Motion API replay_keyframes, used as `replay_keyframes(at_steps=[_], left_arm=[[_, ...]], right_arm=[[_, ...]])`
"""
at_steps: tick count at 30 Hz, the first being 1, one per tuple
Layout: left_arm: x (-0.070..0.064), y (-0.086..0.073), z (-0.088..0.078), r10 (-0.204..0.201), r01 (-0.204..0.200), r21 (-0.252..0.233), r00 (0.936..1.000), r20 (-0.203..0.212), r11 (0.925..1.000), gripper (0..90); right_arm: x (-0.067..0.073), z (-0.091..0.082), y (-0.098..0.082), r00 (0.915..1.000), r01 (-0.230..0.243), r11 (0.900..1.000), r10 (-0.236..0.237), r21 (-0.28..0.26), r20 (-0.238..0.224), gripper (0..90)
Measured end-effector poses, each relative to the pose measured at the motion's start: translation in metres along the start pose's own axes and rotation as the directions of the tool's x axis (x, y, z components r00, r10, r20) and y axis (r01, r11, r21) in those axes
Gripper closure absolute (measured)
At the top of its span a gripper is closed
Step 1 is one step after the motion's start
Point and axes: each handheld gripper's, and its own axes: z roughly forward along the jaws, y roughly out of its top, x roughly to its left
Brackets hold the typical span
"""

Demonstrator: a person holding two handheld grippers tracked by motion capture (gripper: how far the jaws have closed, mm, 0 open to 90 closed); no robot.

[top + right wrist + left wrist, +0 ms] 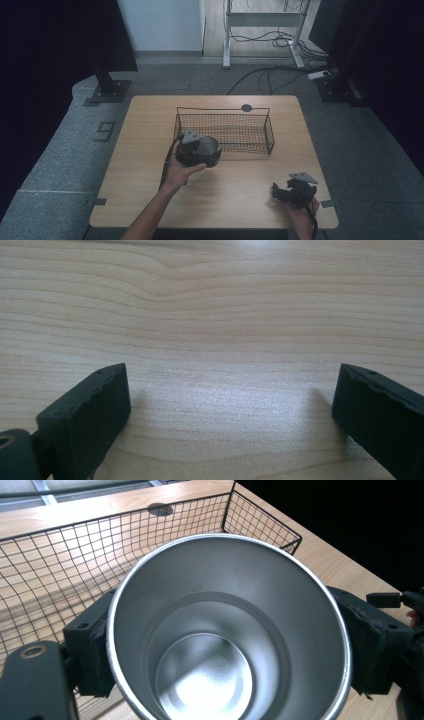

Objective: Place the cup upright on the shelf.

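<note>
A shiny metal cup (225, 630) sits between the jaws of my left gripper (225, 645), which is shut on its sides; I look straight down into its empty inside. In the high view the left gripper (199, 151) and cup (207, 146) hover just in front of the near left end of a black wire basket (225, 131). The basket (75, 555) lies directly beyond the cup in the left gripper view. My right gripper (284, 192) rests low at the table's near right, open, its jaws (230, 415) wide apart over bare wood.
The light wooden table (140, 165) has a dark round grommet (246, 107) behind the basket. Beyond the table are a black stand base (107, 90), desk legs (227, 40) and floor cables (280, 72).
</note>
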Motion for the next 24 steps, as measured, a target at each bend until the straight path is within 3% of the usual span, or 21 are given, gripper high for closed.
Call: replay_keyframes(at_steps=[24], left_arm=[[0.014,0.024,0.007,-0.002,0.002,-0.009,0.9999,-0.014,1.0,14.1]], right_arm=[[0.0,0.0,0.0,1.0,0.001,1.0,-0.001,0.001,0.0,2.1]])
